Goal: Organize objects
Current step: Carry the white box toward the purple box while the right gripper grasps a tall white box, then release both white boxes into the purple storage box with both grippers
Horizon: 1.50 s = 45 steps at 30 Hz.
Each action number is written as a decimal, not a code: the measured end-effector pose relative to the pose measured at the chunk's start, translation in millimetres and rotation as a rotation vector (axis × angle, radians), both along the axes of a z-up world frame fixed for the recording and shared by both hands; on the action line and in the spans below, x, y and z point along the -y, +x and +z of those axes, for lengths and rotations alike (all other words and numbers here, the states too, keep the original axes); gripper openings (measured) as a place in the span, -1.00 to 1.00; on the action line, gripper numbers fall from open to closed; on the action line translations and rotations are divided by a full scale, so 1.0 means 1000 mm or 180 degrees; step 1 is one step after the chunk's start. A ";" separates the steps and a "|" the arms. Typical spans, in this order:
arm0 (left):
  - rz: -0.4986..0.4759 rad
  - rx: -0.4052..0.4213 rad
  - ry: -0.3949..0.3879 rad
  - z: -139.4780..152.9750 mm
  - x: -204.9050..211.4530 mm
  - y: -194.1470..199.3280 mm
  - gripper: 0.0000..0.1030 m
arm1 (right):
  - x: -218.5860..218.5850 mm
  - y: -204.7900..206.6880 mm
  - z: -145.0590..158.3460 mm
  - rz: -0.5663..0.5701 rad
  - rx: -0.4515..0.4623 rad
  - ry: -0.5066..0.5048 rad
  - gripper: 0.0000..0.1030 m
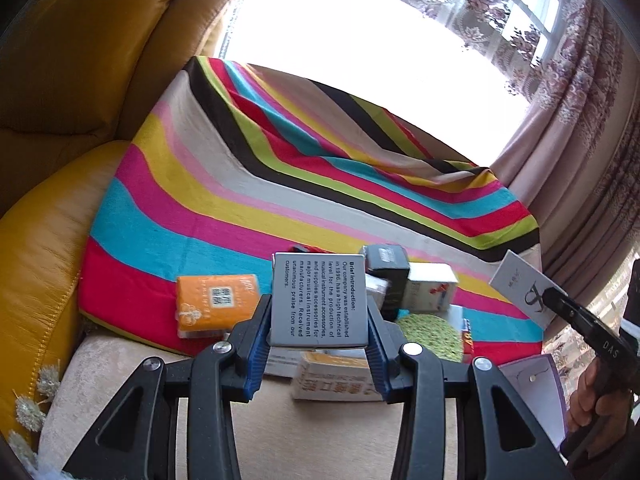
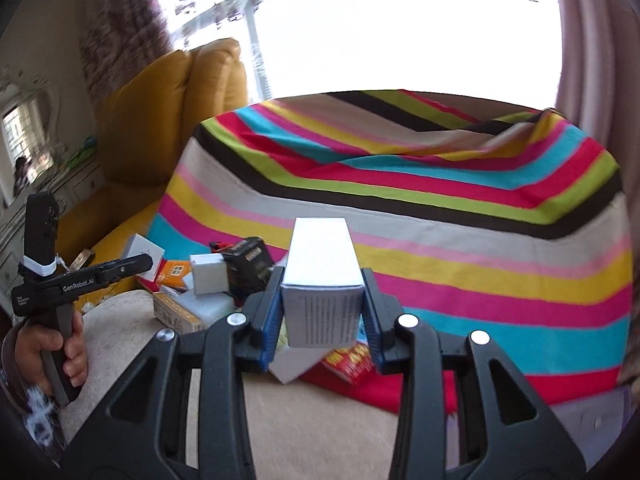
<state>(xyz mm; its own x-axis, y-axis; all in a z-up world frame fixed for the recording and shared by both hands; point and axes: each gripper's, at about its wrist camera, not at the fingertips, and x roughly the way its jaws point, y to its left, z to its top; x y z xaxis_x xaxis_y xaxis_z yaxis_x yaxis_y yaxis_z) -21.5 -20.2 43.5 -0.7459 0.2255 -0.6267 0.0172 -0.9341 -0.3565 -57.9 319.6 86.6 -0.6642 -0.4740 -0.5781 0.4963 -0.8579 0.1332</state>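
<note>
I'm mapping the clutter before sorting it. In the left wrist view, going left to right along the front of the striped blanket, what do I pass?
Orange packet → grey box with printed text, clamped in the left hand-held gripper → green mat → white card, held by the right hand-held gripper.

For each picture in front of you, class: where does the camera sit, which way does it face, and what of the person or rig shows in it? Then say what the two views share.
Left wrist: sits on the left gripper, facing forward and downward at the striped blanket; its jaws clamp a grey box; the right gripper and hand show at the right edge.
Right wrist: sits on the right gripper, facing the same blanket; jaws clamp a white box; the left gripper and hand show at left.
Shared: blanket, yellow sofa, bright window, box pile.
</note>
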 end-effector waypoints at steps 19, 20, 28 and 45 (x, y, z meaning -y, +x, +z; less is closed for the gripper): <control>-0.1243 0.0126 -0.0084 0.007 -0.167 0.011 -0.16 | -0.132 0.096 -0.051 -0.1559 0.0456 0.0159 -0.22; -0.1350 0.0171 -0.0071 0.005 -0.180 0.010 -0.16 | -0.137 0.099 -0.054 -0.1656 0.0490 0.0159 -0.22; -0.1955 0.0491 -0.0060 -0.013 -0.271 0.003 -0.16 | -0.161 0.106 -0.071 -0.2026 0.0644 0.0176 -0.22; -0.2197 0.0831 0.0068 -0.029 -0.316 -0.005 0.25 | -0.189 0.115 -0.076 -0.2391 0.0771 0.0036 0.24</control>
<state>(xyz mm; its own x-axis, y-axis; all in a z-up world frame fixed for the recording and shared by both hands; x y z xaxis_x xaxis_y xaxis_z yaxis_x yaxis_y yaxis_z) -26.6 295.5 14.7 -0.2571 0.6037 -0.7546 -0.4852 -0.7560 -0.4394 56.8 508.9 10.6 -0.6592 0.0585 -0.7497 -0.2585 -0.9538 0.1529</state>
